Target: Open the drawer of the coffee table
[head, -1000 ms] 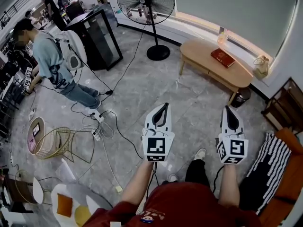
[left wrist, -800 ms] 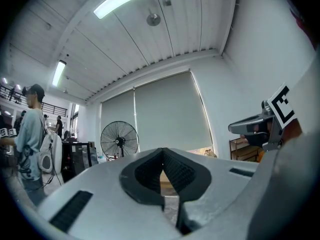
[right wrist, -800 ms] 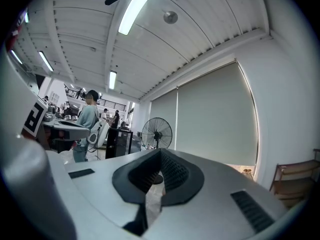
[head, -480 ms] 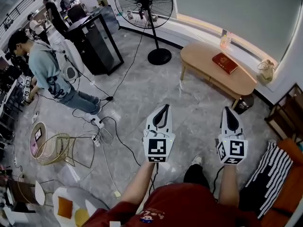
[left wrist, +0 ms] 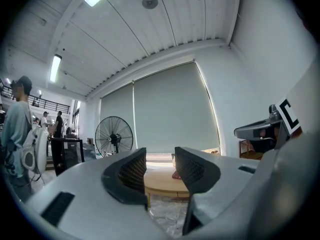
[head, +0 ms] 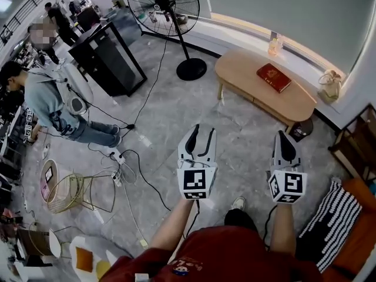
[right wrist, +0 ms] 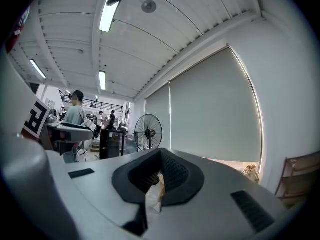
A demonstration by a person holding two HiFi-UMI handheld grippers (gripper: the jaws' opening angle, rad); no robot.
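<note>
The left gripper's (head: 203, 135) fingers (left wrist: 131, 171) have just been spreading and stand apart with nothing between them. The right gripper's (head: 284, 140) fingers (right wrist: 175, 174) are pressed together, empty. Both hang over the floor (head: 170, 107), well apart from the low wooden bench (head: 244, 69), whose top carries a red book (head: 274, 77).

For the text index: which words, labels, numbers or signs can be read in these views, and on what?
No text reads in any view.
Book on the coffee table: cover print too small to read.
Marker cubes: black-and-white square patterns only, no words.
</note>
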